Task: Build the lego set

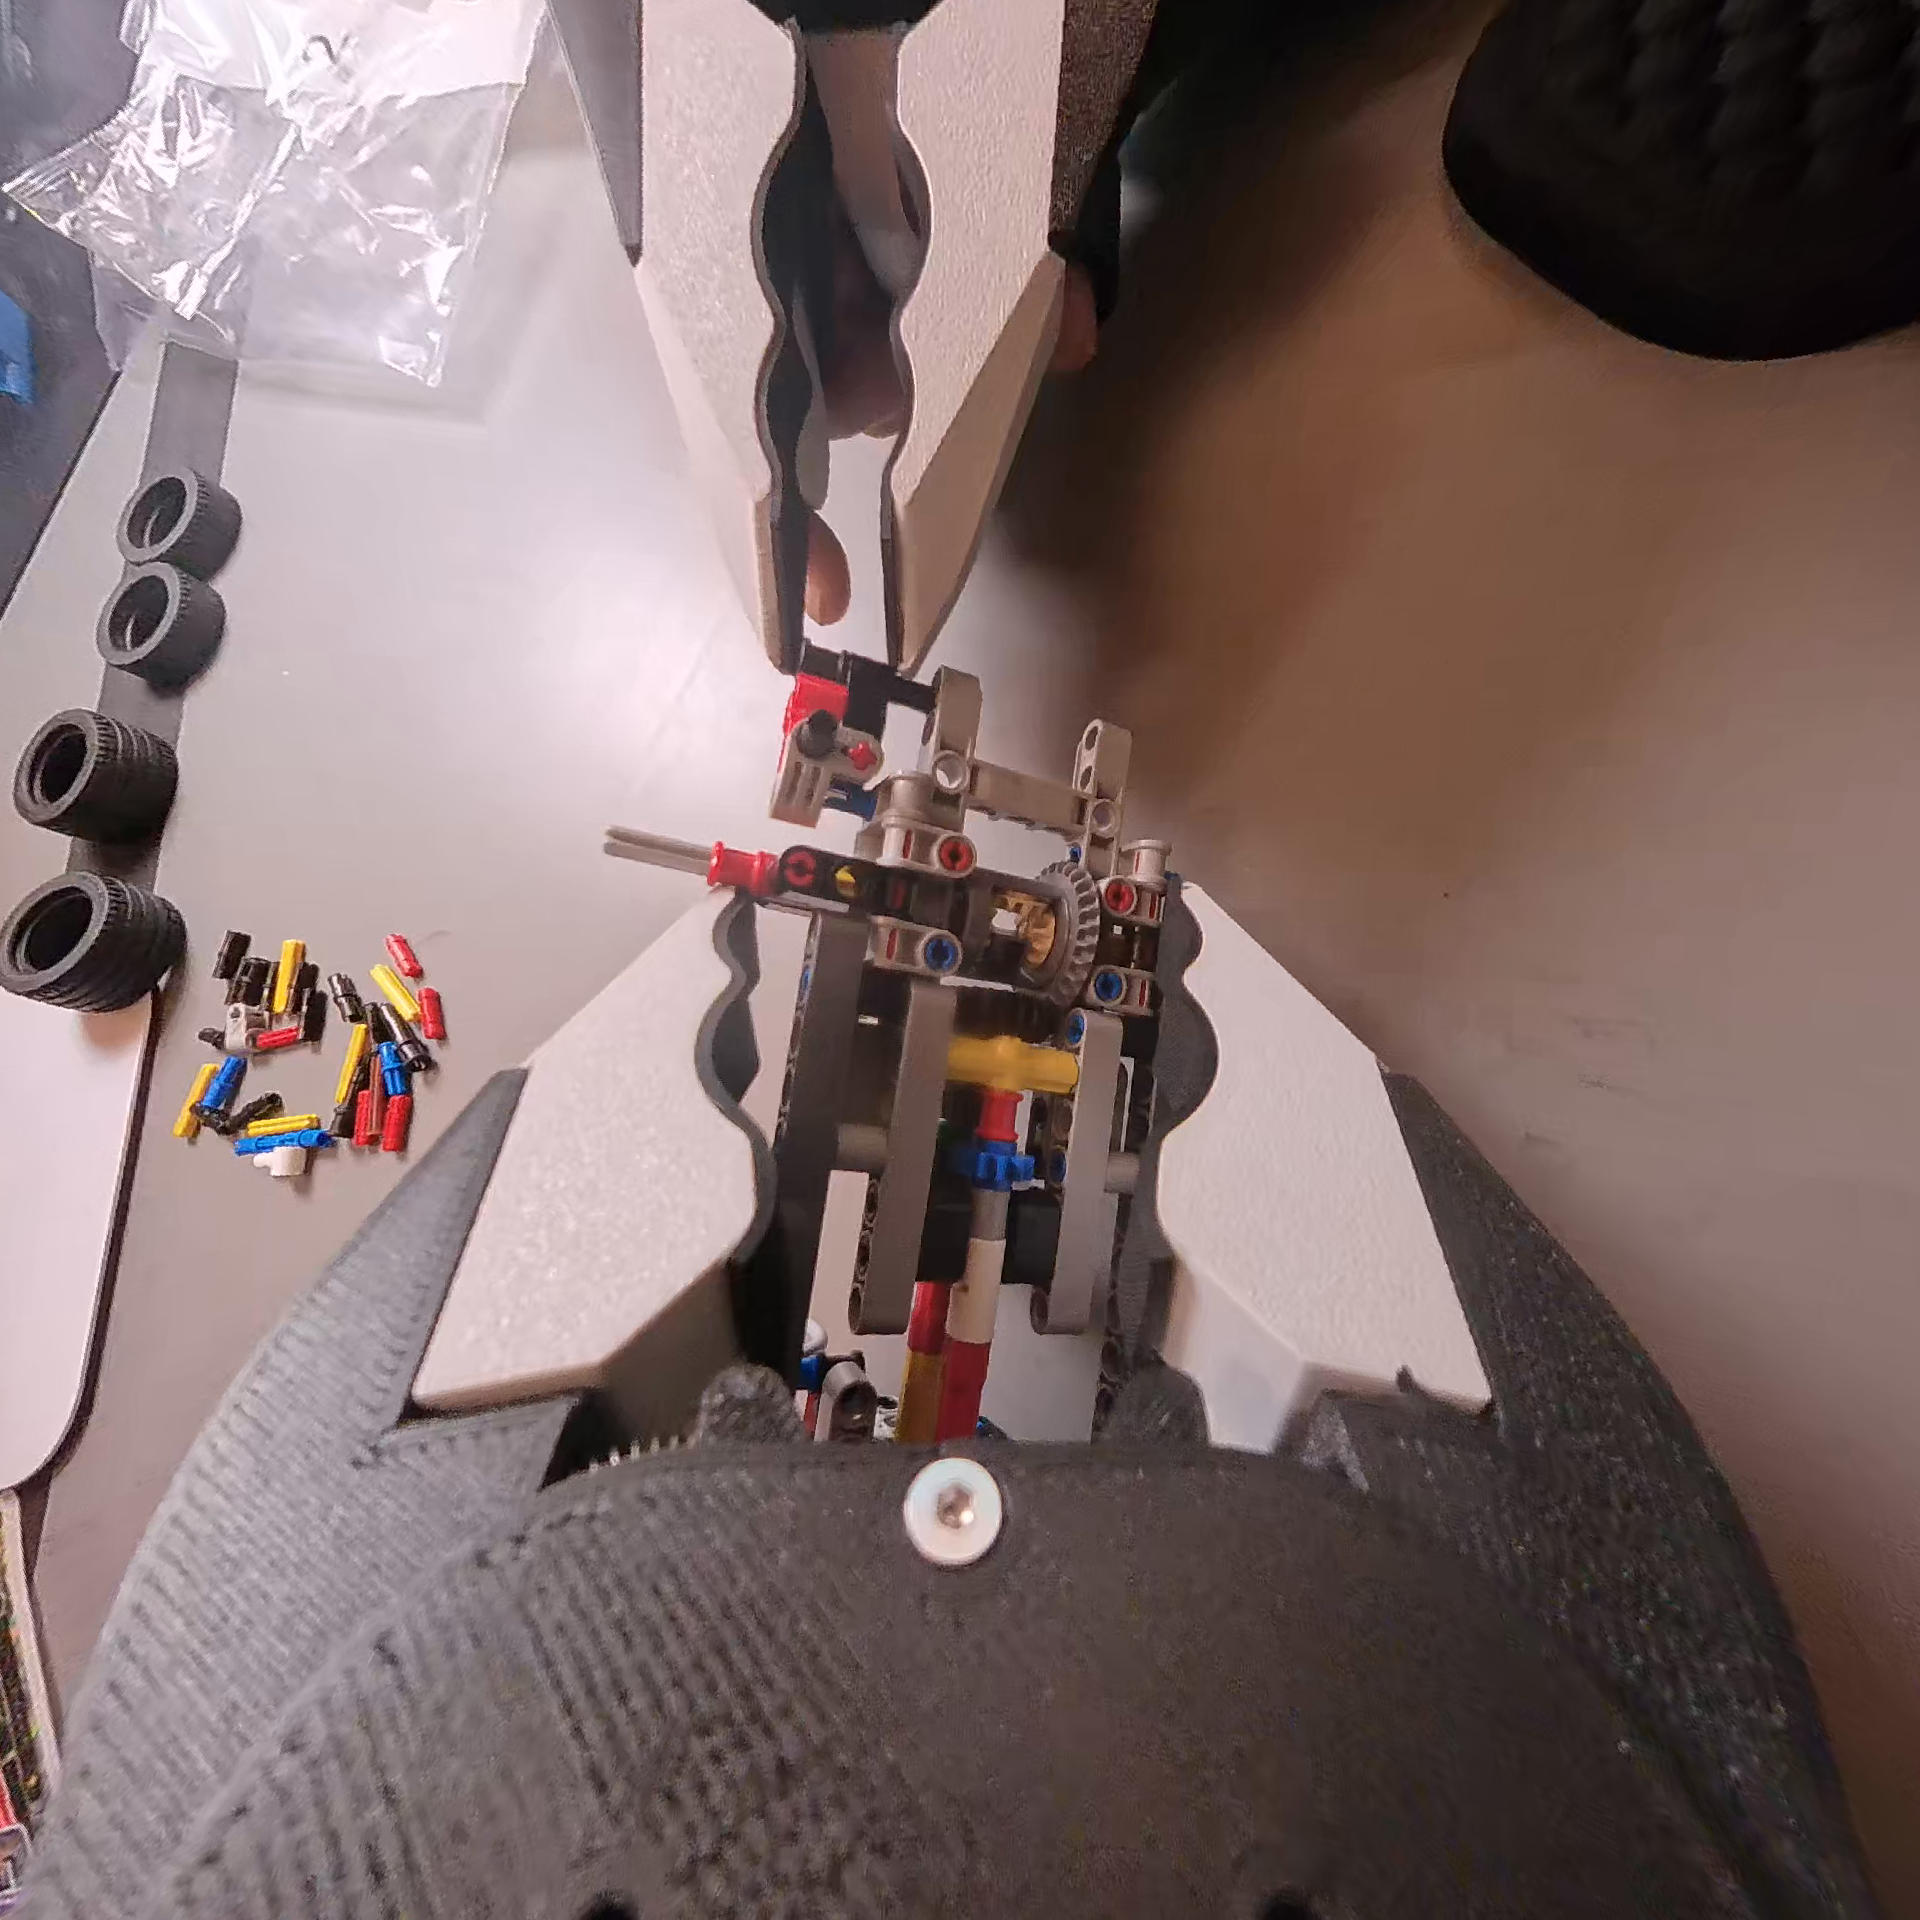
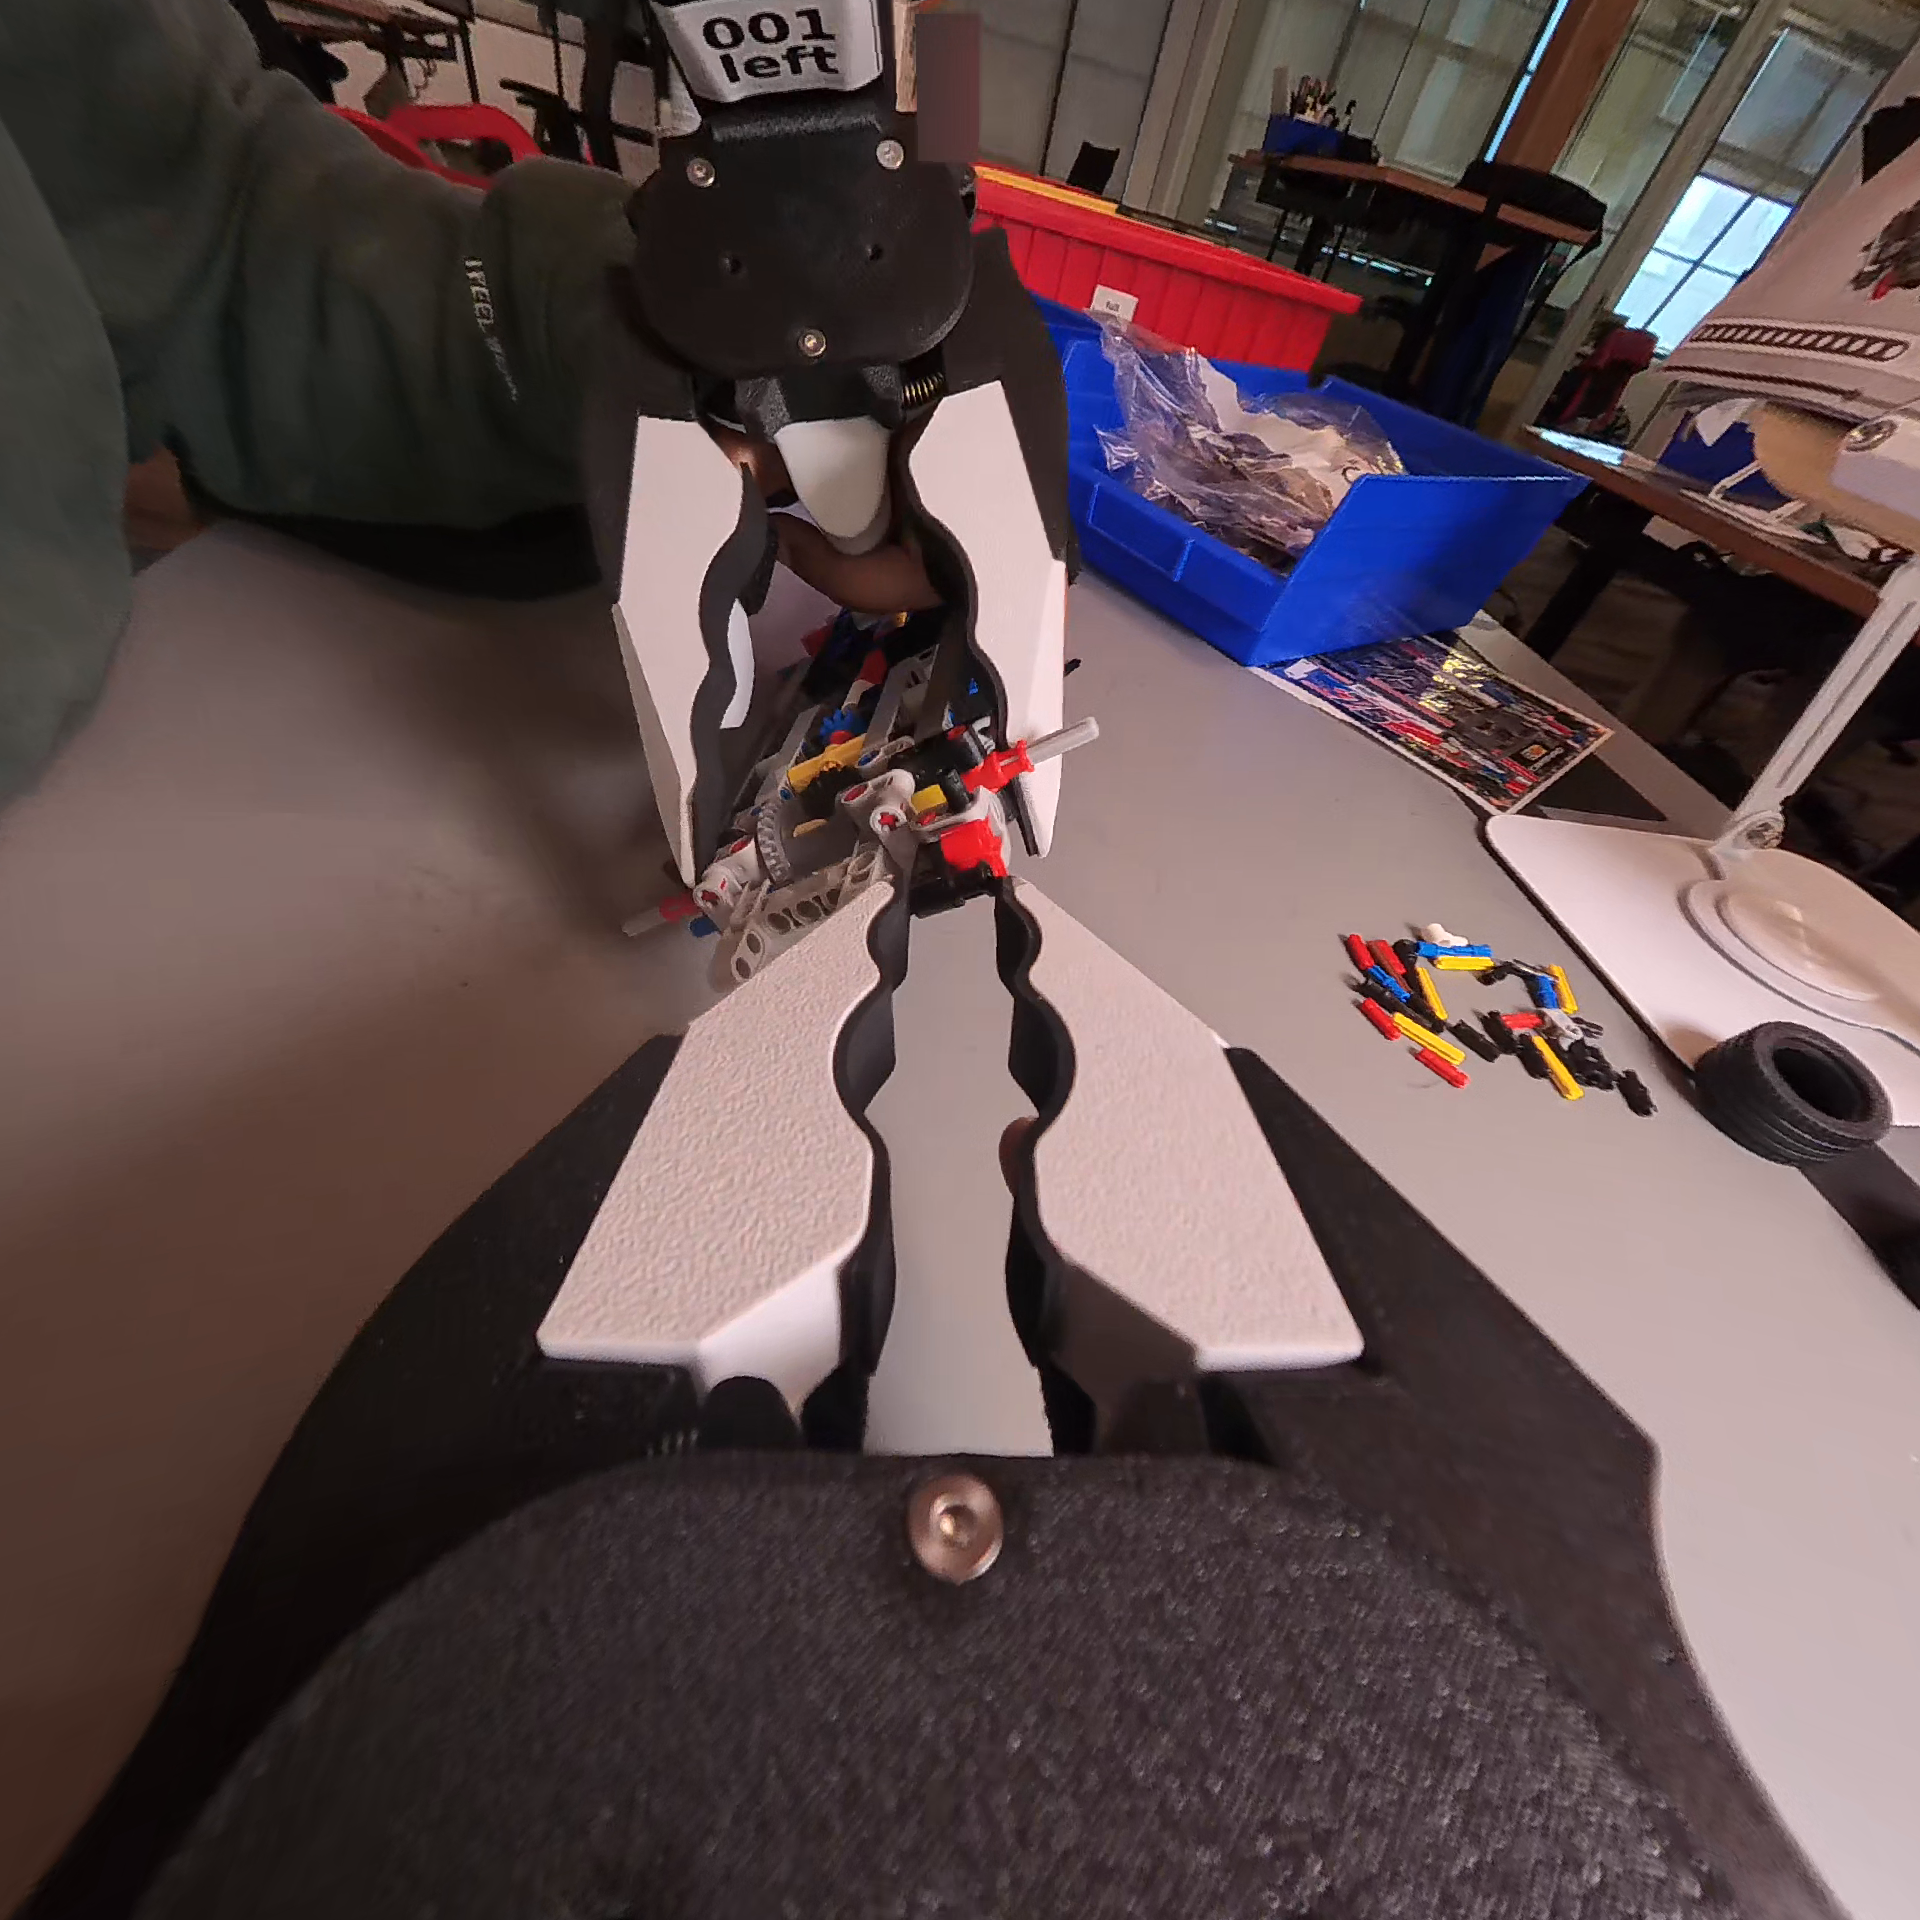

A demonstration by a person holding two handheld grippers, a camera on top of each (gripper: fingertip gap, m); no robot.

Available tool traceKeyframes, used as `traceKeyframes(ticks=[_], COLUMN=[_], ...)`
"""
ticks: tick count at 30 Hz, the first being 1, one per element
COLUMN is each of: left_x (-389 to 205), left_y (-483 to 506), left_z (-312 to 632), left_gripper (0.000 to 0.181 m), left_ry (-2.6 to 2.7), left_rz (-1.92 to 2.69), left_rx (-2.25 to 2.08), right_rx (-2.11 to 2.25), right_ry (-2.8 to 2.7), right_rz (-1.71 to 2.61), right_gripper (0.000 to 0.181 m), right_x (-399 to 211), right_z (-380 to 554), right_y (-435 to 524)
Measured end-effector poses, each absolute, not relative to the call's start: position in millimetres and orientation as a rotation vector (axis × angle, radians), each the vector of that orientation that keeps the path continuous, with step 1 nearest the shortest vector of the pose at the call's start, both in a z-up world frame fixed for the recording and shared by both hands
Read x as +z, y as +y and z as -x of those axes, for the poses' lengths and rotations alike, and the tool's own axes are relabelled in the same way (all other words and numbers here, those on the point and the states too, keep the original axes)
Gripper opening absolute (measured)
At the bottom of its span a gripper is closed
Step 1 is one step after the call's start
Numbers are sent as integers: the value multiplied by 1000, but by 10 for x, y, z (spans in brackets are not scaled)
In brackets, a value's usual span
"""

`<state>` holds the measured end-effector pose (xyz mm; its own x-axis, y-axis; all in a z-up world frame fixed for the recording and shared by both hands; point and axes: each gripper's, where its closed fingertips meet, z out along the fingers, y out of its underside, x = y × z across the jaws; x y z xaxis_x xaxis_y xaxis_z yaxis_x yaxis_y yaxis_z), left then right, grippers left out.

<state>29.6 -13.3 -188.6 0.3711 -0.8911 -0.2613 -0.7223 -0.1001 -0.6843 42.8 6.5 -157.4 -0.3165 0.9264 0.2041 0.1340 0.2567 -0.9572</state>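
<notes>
Clearly the build is only partway along. The left gripper (image 1: 961,935) has its fingers (image 1: 644,1060) clamped on either side of a half-built chassis (image 1: 977,1039), a grey-and-black frame carrying a bevel gear, yellow and red axles and blue pins, and holds it up off the tabletop (image 1: 1455,935). The right gripper (image 2: 951,904) meets it from the far side, fingers nearly together and pinching a small red-and-black sub-assembly (image 1: 831,696) that sits right against the upper corner of the frame; whether that piece is already seated or only touching, I cannot tell. I would judge this the step in hand: mating the small piece to the chassis.

Plenty remains. Four black tyres (image 1: 99,935) lie in a row at the tabletop's edge, none fitted, and no wheel hubs show on the frame. A loose pile of pins and short axles (image 1: 312,1049) in red, yellow, blue and black lies near them, well apart from the chassis. Opened clear bags (image 1: 270,177) lie farther back, and a blue bin (image 2: 1351,561) holds more bags, so no bodywork is on yet.
</notes>
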Motion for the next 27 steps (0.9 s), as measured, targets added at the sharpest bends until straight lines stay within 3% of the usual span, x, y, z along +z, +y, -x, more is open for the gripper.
traceKeyframes(ticks=[14,18,27], left_x=[-1872,-1861,-1852], left_y=[-169,-150,-180], left_z=[-302,-284,-281], left_gripper=[76,76,76], left_ry=[1397,1376,1379], left_rz=[1871,1879,1879], left_rx=[-319,-324,-346], right_rx=[1145,1149,1110], right_ry=[-1691,-1703,-1697], right_rz=[959,956,1029], right_gripper=[13,0,0], right_x=[-1551,-1540,-1592], right_z=[-488,-511,-500], right_y=[35,32,171])
